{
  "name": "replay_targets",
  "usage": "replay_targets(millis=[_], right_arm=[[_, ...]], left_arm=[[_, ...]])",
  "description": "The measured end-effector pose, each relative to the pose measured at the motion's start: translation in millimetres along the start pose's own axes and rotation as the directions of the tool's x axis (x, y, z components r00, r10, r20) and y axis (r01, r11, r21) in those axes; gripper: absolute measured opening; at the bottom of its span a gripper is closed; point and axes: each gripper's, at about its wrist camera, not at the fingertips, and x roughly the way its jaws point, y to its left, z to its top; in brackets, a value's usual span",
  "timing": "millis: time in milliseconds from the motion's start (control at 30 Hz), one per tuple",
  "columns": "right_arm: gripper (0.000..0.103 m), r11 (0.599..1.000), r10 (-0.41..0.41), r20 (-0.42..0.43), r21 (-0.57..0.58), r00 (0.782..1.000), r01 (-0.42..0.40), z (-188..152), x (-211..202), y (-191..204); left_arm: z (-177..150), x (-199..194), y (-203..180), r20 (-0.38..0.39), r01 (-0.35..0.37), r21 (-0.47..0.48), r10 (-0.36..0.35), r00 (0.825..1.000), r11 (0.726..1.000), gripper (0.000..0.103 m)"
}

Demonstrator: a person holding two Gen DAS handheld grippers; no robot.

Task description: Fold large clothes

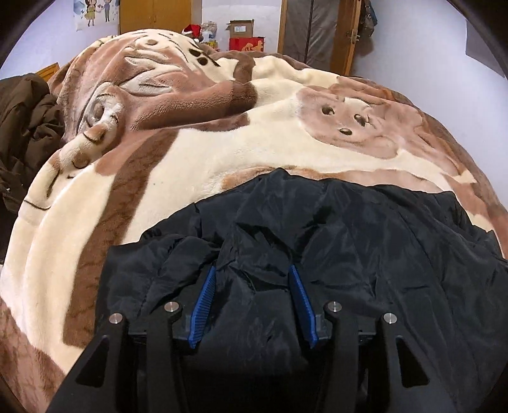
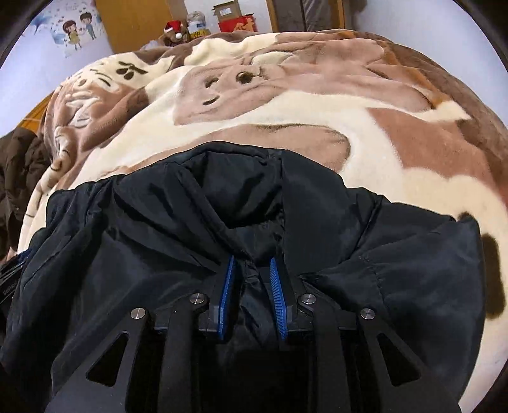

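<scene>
A large black jacket [image 1: 349,247] lies spread on a plush brown and cream blanket [image 1: 197,165]. My left gripper [image 1: 253,270] sits low on the jacket with its blue pads [image 1: 203,301] wide apart and a hump of black fabric bulging between them. In the right wrist view the same black jacket [image 2: 397,260] fills the lower frame. My right gripper [image 2: 252,262] has its blue pads [image 2: 226,295] closer together, with a ridge of jacket fabric near the collar between them.
A dark brown coat [image 1: 22,133] is heaped at the blanket's left edge. Beyond the bed stand cardboard boxes [image 1: 243,31], a red Santa hat [image 1: 192,30], a wooden wardrobe [image 1: 155,14] and a door [image 1: 317,28].
</scene>
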Motion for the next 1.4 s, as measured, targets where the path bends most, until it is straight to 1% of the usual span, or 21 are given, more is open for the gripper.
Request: replay_targets(millis=[67, 100, 200, 267, 333, 367, 400, 433, 533, 600, 667, 733, 800, 867, 900, 967, 1033, 1100, 1200, 1300, 1400], right_arm=[[0.025, 1.000, -0.009, 0.035, -0.005, 0.999, 0.009, 4.7, -20.4, 2.2], [0.025, 1.000, 0.001, 0.078, -0.018, 0.997, 0.000, 3.1, -40.5, 2.1], [0.025, 0.998, 0.061, 0.148, -0.026, 0.987, -0.058, -13.7, -83.3, -0.1], [0.025, 0.996, 0.074, 0.144, -0.058, 0.987, -0.067, -29.5, -91.1, 3.4], [0.025, 0.995, 0.039, 0.097, -0.093, 0.995, -0.030, -41.7, -77.7, 7.2], [0.025, 0.996, 0.023, 0.042, -0.088, 0.999, -0.019, -49.0, -60.0, 5.0], [0.026, 0.997, 0.039, 0.017, -0.067, 0.999, -0.038, -50.9, -46.5, 2.1], [0.026, 0.998, 0.048, 0.019, -0.051, 0.999, -0.047, -51.9, -40.3, -1.0], [0.026, 0.999, 0.039, 0.009, -0.026, 0.999, -0.038, -46.5, -35.3, -0.1], [0.026, 1.000, 0.021, 0.007, -0.023, 1.000, -0.021, -41.5, -49.7, 3.2], [0.027, 0.999, 0.028, 0.045, -0.023, 0.999, -0.027, -43.9, -72.8, 3.8], [0.027, 0.997, 0.076, 0.096, -0.035, 0.993, -0.073, -47.7, -101.2, 9.9], [0.027, 0.990, 0.131, 0.128, -0.073, 0.983, -0.123, -57.4, -120.4, 23.3], [0.027, 0.982, 0.168, 0.103, -0.103, 0.980, -0.157, -65.6, -117.3, 40.3], [0.027, 0.978, 0.184, 0.079, -0.118, 0.980, -0.174, -71.2, -110.3, 48.3], [0.027, 0.977, 0.172, 0.031, -0.132, 0.985, -0.167, -80.5, -92.7, 57.9], [0.027, 0.979, 0.159, 0.007, -0.127, 0.987, -0.157, -89.2, -77.9, 57.8], [0.027, 0.985, 0.142, -0.018, -0.099, 0.990, -0.143, -89.9, -63.5, 53.2], [0.027, 0.987, 0.135, -0.034, -0.087, 0.990, -0.138, -87.4, -53.4, 51.1], [0.027, 0.987, 0.126, -0.045, -0.095, 0.991, -0.130, -91.4, -56.5, 53.8], [0.027, 0.989, 0.130, -0.052, -0.064, 0.990, -0.133, -96.3, -68.8, 49.6]], left_arm=[[2.1, -17.4, 4.1, 0.010, 0.012, -0.020, -0.012, 1.000, 1.000, 0.050], [0.8, -26.6, 5.8, 0.024, 0.018, -0.024, -0.017, 1.000, 1.000, 0.050], [-13.0, -56.7, 11.6, 0.078, 0.038, -0.014, -0.037, 0.996, 0.999, 0.050], [-26.8, -60.3, 15.5, 0.074, 0.032, -0.004, -0.031, 0.997, 0.999, 0.050], [-37.4, -45.6, 18.0, 0.025, -0.003, 0.006, 0.003, 1.000, 1.000, 0.051], [-42.1, -35.7, 21.1, -0.001, 0.000, -0.007, 0.000, 1.000, 1.000, 0.054], [-43.8, -30.8, 22.2, -0.005, 0.008, -0.013, -0.008, 1.000, 1.000, 0.056], [-44.3, -27.0, 21.7, -0.005, 0.006, -0.009, -0.006, 1.000, 1.000, 0.058], [-41.3, -26.5, 16.8, -0.016, -0.018, 0.002, 0.018, 1.000, 1.000, 0.059], [-41.0, -36.7, 17.5, -0.019, -0.025, -0.001, 0.025, 1.000, 1.000, 0.058], [-44.0, -56.6, 21.7, 0.007, -0.013, -0.024, 0.013, 1.000, 1.000, 0.058], [-50.2, -77.1, 24.2, 0.048, 0.003, -0.039, -0.001, 0.999, 0.999, 0.058], [-59.2, -96.2, 20.8, 0.074, 0.054, -0.063, -0.049, 0.996, 0.997, 0.058], [-70.2, -103.4, 7.8, 0.063, 0.127, -0.069, -0.122, 0.990, 0.990, 0.058], [-75.8, -103.6, -0.7, 0.051, 0.143, -0.056, -0.141, 0.989, 0.988, 0.058], [-88.7, -97.0, -20.3, 0.014, 0.165, -0.014, -0.165, 0.986, 0.986, 0.058], [-98.9, -85.5, -33.2, -0.025, 0.157, 0.013, -0.157, 0.987, 0.987, 0.058], [-107.2, -70.6, -39.2, -0.062, 0.142, 0.016, -0.141, 0.988, 0.990, 0.058], [-107.7, -64.0, -44.1, -0.067, 0.120, 0.018, -0.118, 0.991, 0.993, 0.058], [-102.5, -61.4, -46.5, -0.079, 0.106, 0.019, -0.104, 0.991, 0.994, 0.058], [-103.5, -68.7, -48.0, -0.082, 0.089, 0.033, -0.086, 0.993, 0.995, 0.058]])
